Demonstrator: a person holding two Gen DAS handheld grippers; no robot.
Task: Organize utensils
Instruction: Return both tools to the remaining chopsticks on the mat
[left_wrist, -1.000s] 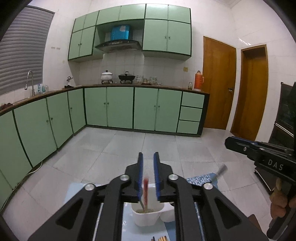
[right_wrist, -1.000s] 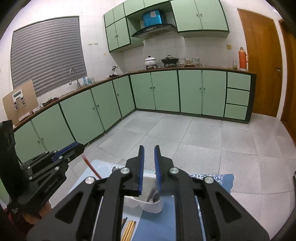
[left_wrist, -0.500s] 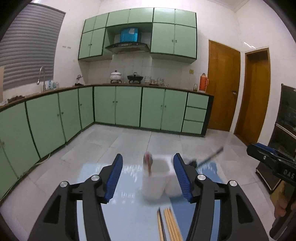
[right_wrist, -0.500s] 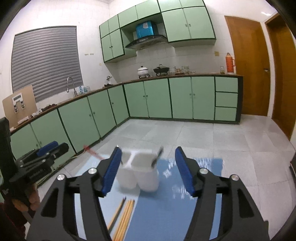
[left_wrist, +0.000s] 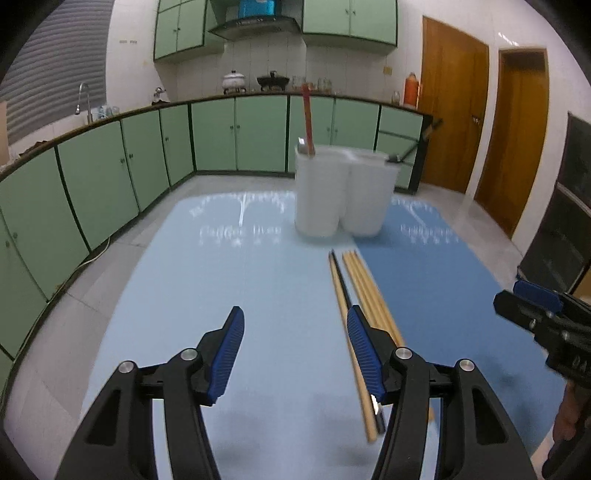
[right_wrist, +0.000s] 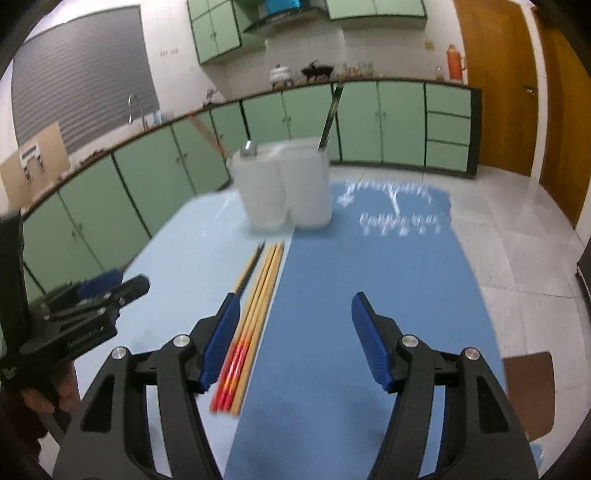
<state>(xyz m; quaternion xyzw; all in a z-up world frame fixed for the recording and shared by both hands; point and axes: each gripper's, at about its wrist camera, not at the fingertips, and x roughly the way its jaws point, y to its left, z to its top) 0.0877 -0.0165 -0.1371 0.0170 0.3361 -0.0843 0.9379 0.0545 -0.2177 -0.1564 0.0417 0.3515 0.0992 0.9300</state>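
Both grippers hung over the table with fingers spread wide and nothing between them: the left gripper (left_wrist: 295, 328) and the right gripper (right_wrist: 293, 314). The chopsticks (right_wrist: 258, 295) lay side by side where the light mat (left_wrist: 207, 280) met the dark mat (right_wrist: 369, 280). Beyond them stood the white holder (left_wrist: 343, 192), a red-handled utensil (left_wrist: 307, 118) in its left cup and a dark-handled utensil (right_wrist: 330, 118) in its right.

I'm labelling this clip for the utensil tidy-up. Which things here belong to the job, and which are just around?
Part of the job:
- white utensil holder
- chopsticks lying on the mat
- red-handled utensil in the holder
- dark-handled utensil in the holder

Just around:
- blue mat
- orange thermos
- pots on the counter
- tap
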